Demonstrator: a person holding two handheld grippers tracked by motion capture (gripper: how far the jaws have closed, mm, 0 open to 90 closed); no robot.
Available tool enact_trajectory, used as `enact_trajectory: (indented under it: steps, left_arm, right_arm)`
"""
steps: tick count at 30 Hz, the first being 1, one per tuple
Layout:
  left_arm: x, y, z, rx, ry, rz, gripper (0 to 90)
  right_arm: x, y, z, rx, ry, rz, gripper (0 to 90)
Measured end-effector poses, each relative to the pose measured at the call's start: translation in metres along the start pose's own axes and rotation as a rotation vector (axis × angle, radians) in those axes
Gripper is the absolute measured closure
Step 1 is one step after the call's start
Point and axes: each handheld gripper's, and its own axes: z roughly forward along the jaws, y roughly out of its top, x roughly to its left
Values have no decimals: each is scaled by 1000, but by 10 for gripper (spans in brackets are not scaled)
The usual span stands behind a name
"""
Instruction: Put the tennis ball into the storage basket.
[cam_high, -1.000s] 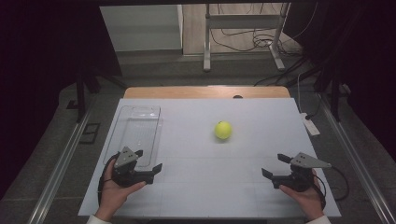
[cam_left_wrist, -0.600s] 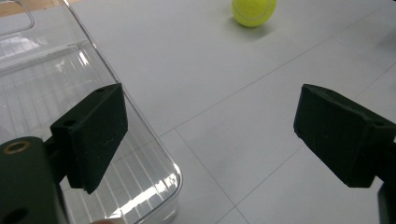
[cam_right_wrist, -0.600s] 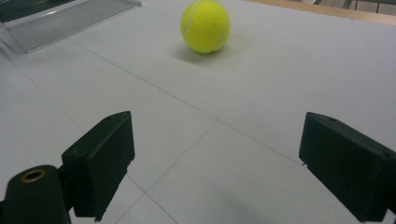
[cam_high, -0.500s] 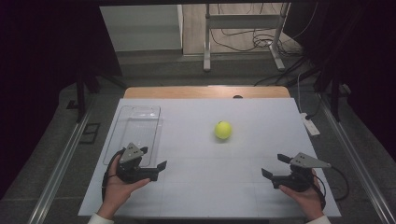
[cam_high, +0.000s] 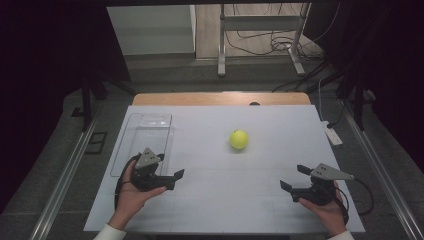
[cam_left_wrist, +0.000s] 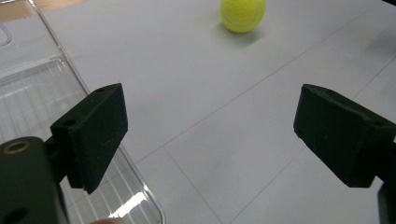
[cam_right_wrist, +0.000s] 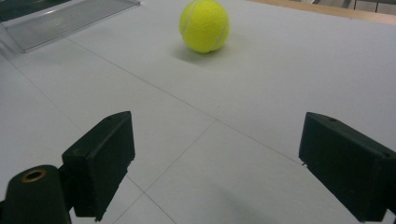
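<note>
The yellow-green tennis ball (cam_high: 239, 139) lies free near the middle of the white table (cam_high: 260, 200). The left gripper (cam_high: 176, 178), beside the clear plastic tray (cam_high: 147, 131), has wide jaws holding nothing. The right gripper (cam_high: 292, 177) is also wide and empty, well apart from the ball.

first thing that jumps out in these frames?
The yellow tennis ball, alone mid-table on the white tabletop. Next, the two black claws at the near edge, left claw and right claw, both open and holding nothing. A clear plastic tray lies at the left, beside the left claw.
</note>
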Motion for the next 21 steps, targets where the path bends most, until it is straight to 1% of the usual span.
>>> enact_trajectory:
  steps: [3,6,21]
  left_arm:
    - [0,4,1,3,-8,6,109]
    - [1,8,1,7,-5,11,109]
    - [1,22,8,6,-23,16,108]
  right_arm:
    - [0,0,0,2,-1,-2,111]
    - [0,0,0,1,0,0,112]
    - [-1,-1,1,6,-1,1,112]
